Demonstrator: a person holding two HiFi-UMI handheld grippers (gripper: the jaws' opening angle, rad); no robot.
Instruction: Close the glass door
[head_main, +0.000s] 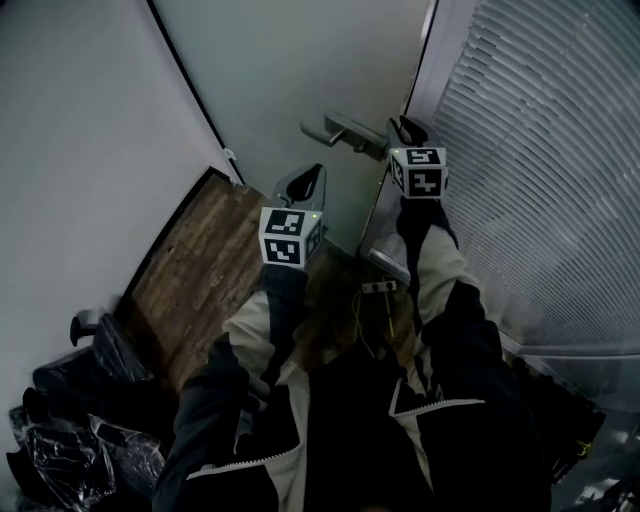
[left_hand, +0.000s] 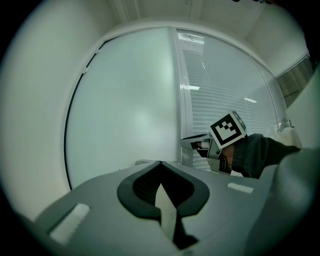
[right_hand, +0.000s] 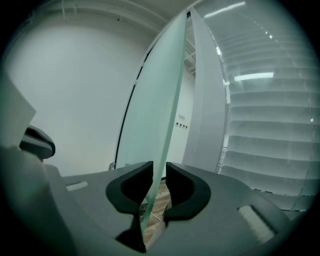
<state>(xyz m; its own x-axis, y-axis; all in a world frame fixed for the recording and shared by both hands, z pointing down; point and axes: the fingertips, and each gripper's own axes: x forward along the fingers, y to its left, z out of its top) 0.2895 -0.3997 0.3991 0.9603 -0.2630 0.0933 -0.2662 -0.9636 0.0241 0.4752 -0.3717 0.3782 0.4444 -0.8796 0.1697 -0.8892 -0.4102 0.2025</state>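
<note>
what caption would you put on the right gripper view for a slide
right gripper clamped on the edge of the glass door, slatted blinds to the right

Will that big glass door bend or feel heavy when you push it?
Probably stiff: the glass door is a thick frosted pane, gripped at its edge by the right gripper. Likely heavy, since it's tall. Its smooth face may be slippery, so the handle helps.
</note>
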